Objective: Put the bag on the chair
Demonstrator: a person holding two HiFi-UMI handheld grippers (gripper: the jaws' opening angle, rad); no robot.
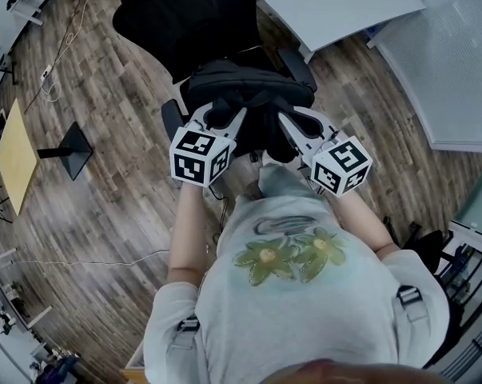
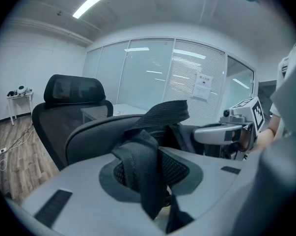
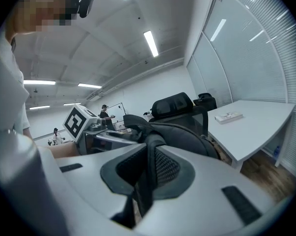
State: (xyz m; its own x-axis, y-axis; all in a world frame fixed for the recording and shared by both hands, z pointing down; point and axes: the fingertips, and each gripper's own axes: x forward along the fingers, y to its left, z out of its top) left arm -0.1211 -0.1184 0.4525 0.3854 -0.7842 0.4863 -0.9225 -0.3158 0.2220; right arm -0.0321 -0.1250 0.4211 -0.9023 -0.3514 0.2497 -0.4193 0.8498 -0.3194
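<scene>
The black bag (image 1: 248, 86) is over the seat of the black office chair (image 1: 185, 14), in front of its backrest; whether it rests on the seat I cannot tell. My left gripper (image 1: 229, 116) is shut on a black strap (image 2: 145, 173) of the bag, which is pinched between its jaws. My right gripper (image 1: 285, 123) is shut on another strap (image 3: 148, 173) on the bag's right side. In the left gripper view the bag (image 2: 113, 134) bulges just beyond the jaws, with the chair's backrest (image 2: 71, 95) behind it. The right gripper view shows the headrest (image 3: 173, 104) past the bag (image 3: 184, 136).
A white desk (image 1: 336, 2) stands right behind the chair, and a grey partition (image 1: 448, 54) is at the far right. On the wood floor to the left are a yellow table (image 1: 17, 154) and a black stand base (image 1: 74, 146). The person's body fills the near side.
</scene>
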